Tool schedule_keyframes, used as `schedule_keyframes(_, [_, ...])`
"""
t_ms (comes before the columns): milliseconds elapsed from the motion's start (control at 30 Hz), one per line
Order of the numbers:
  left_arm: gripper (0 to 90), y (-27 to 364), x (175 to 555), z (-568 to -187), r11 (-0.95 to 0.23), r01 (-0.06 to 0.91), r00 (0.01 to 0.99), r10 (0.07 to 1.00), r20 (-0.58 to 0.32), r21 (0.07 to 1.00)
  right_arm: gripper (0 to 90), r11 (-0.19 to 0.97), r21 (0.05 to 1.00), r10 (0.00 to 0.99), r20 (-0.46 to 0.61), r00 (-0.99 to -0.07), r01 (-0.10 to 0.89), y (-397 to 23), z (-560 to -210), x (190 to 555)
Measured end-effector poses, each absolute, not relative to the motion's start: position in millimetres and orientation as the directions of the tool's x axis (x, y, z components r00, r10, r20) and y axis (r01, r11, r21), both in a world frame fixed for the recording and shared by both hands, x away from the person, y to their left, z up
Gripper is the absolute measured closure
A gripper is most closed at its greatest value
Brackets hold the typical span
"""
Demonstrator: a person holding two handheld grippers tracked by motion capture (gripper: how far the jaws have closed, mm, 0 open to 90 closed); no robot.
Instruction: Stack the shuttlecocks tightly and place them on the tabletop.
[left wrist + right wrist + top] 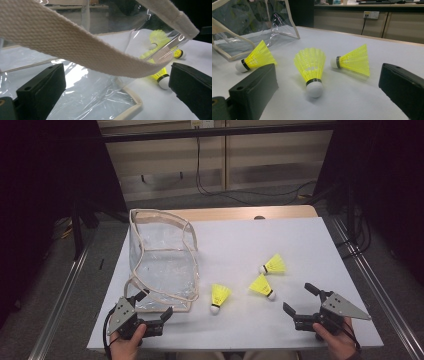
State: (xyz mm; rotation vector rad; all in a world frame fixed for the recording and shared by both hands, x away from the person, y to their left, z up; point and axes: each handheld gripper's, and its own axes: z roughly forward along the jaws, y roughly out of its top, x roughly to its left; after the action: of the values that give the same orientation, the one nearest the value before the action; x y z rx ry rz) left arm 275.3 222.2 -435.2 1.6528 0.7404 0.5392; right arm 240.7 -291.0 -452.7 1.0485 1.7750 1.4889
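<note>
Evidently the work is at its start: three yellow shuttlecocks lie loose on the tabletop (300,235), waiting to go into the clear bag (162,265) at ten o'clock. Both the left gripper (155,307) and right gripper (298,299) have jaws spread, grasping nothing. Next, I judge, the left must pinch the bag's webbing strap (75,47) while the right closes on the middle shuttlecock (310,71), its cork tip toward the camera.

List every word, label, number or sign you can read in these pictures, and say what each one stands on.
None can be read.
The black band round the nearest shuttlecock: no legible print.
The wall socket: any marking too small to read.
The clear bag and its cloth strap: no lettering visible.
</note>
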Motion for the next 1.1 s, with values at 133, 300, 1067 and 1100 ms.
schedule_keyframes(133, [0.9,219,274,-435,-0.124,0.187,0.711,0.701,-0.047,0.975,1.2,0.061,0.979,0.856,0.05,-0.514,0.197,-292,-453,241])
schedule_keyframes(300, [1.1,216,272,-435,-0.121,0.195,0.729,0.682,-0.061,0.973,1.2,0.066,0.978,0.854,0.047,-0.517,0.198,-291,-453,242])
schedule_keyframes(1067, [1.3,190,267,-438,-0.179,0.279,0.815,0.563,-0.134,0.944,1.9,0.083,0.978,0.846,0.032,-0.532,0.191,-290,-452,246])
schedule_keyframes(1100, [1.4,190,266,-439,-0.177,0.287,0.815,0.561,-0.143,0.941,1.9,0.083,0.978,0.845,0.031,-0.534,0.189,-289,-452,246])
